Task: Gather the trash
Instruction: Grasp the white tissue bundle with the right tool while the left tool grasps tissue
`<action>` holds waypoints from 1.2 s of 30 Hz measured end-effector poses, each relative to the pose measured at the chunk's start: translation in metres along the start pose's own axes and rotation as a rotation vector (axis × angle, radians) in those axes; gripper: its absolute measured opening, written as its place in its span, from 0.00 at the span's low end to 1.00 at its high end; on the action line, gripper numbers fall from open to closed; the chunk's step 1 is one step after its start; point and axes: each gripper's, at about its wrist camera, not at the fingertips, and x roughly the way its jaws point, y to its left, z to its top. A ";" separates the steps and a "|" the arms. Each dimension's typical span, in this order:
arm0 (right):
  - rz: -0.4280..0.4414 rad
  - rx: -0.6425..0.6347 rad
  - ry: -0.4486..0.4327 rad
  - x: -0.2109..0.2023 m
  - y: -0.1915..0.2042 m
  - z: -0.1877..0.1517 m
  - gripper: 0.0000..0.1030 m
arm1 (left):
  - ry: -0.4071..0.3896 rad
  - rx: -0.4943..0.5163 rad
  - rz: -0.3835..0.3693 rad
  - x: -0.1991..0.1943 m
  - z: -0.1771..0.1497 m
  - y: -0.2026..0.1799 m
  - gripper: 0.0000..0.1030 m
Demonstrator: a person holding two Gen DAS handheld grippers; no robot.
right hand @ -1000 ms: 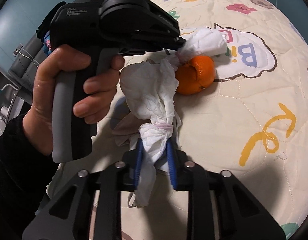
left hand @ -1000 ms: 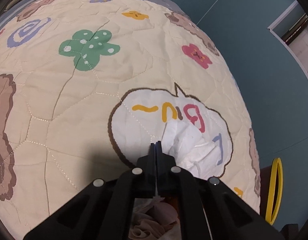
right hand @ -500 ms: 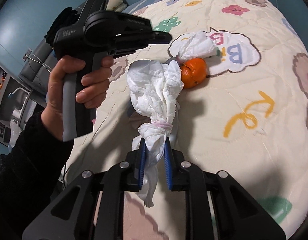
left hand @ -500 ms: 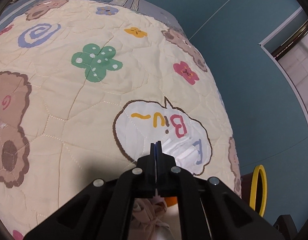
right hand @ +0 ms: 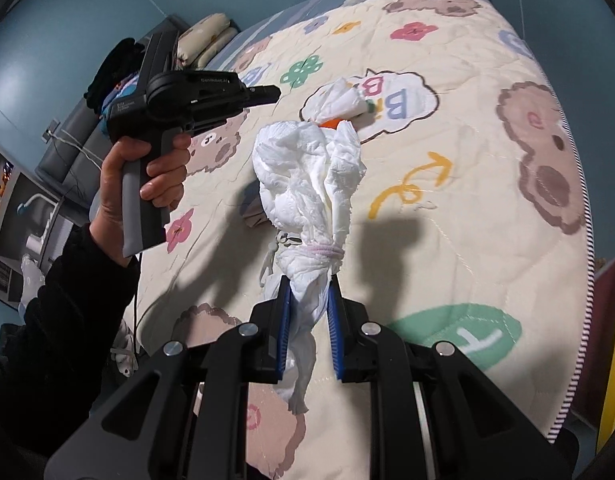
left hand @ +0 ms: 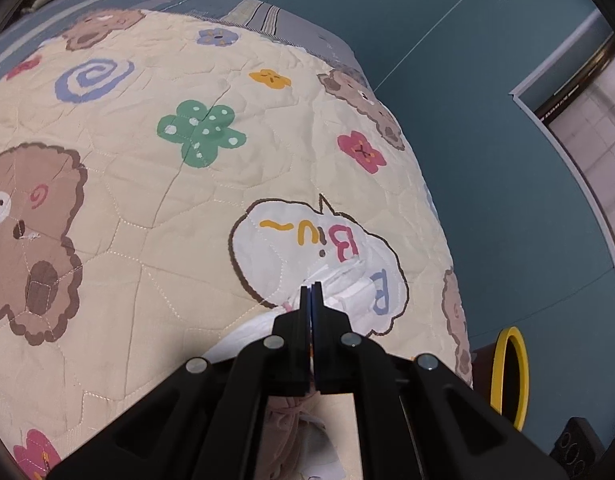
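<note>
My right gripper (right hand: pixel 309 292) is shut on the tail of a crumpled white paper bundle (right hand: pixel 307 184) tied with a pink band, held above the patterned quilt (right hand: pixel 467 208). Behind it a second white tissue wad (right hand: pixel 339 98) lies on the quilt's speech-bubble print, with an orange fruit (right hand: pixel 333 122) mostly hidden beside it. A hand holds my left gripper (right hand: pixel 273 94) up at the left, shut with nothing in it. In the left wrist view the left gripper (left hand: pixel 311 288) hovers shut over the tissue wad (left hand: pixel 347 292), apart from it.
The quilt (left hand: pixel 147 208) covers a bed with pillows (right hand: pixel 207 36) and dark clothes (right hand: pixel 115 68) at its far left. A yellow-rimmed bin (left hand: pixel 511 376) stands off the bed's right edge by the teal wall. A black sleeve (right hand: pixel 67 320) fills the lower left.
Both grippers rose and drew back from the quilt. The right one lifted the tied bundle, which now hides most of the orange fruit. The left one moved away from the tissue wad.
</note>
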 end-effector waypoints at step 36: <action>0.099 0.056 -0.021 -0.011 -0.022 -0.004 0.16 | 0.005 0.263 0.229 0.041 0.006 -0.060 0.06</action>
